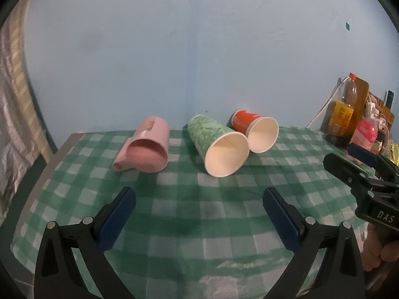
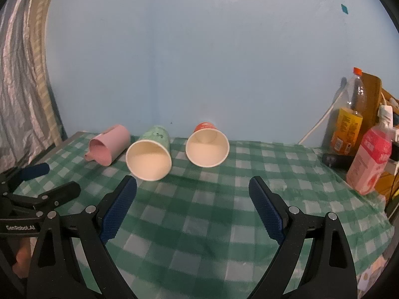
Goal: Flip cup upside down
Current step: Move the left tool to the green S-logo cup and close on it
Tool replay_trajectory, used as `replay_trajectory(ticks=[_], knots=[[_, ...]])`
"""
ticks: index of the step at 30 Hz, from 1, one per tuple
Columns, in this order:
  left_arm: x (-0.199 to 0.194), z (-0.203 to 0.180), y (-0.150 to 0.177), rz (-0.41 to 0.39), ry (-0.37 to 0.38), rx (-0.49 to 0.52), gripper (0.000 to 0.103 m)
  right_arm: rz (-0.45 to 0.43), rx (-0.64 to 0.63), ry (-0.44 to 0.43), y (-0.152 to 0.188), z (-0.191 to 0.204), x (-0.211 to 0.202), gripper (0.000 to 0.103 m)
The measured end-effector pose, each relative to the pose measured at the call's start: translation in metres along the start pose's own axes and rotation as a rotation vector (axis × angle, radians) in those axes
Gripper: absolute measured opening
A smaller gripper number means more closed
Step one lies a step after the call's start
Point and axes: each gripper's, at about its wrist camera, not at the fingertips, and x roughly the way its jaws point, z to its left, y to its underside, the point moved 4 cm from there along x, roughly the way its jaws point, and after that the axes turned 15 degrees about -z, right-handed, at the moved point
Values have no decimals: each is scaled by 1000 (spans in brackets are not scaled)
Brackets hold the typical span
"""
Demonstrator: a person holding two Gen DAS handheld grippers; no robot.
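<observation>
Three cups lie on their sides on the green checked tablecloth (image 1: 199,211), mouths toward me: a pink mug (image 1: 147,149) (image 2: 109,147) at the left, a green paper cup (image 1: 217,144) (image 2: 150,154) in the middle, a red paper cup (image 1: 256,130) (image 2: 207,147) at the right. My left gripper (image 1: 199,194) is open and empty, hovering in front of the green cup. My right gripper (image 2: 193,184) is open and empty, in front of the gap between the green and red cups. Each gripper shows at the edge of the other's view (image 1: 354,164) (image 2: 42,182).
At the table's right end stand an orange-capped bottle (image 1: 345,107) (image 2: 349,114), a pink carton (image 2: 371,159) (image 1: 364,132), a brown board and cables. A blue wall runs behind the table. A curtain (image 2: 22,74) hangs at the left past the table edge.
</observation>
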Motion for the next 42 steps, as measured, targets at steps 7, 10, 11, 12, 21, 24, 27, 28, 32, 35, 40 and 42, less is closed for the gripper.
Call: replay_trajectory(ticks=[7,10,11,12,21,24,27,28,32,35,40,42], knots=[[35,2,-34,108,-11,-16,102,67,23,-43,-29,-8,34,90],[50,2,-47,130,-31,-14,102,108,42,-51,-39,-13,52,90],[56,3,-51,147,-43,-20,102,128,50,-54,-41,-15,60,90],[62,3,-55,155,-46,-26,102,140,54,-57,-43,-17,64,90],[124,10,-69,277,-116,-83,102,292,92,-55,-42,-34,129,90],[142,8,-66,321,-121,-103,102,324,110,-67,-39,-35,142,90],[160,3,-60,382,-104,-111,102,355,103,-110,-33,-30,152,90],[166,1,-59,396,-107,-112,102,361,90,-116,-32,-29,154,90],[180,-1,-56,417,-118,-127,102,381,66,-130,-29,-27,161,90],[188,0,-54,440,-120,-131,102,391,55,-146,-25,-25,163,90],[204,-6,-44,512,-117,-132,102,394,60,-152,-22,-25,161,90],[209,-10,-40,538,-104,-122,102,393,64,-162,-21,-24,159,90]])
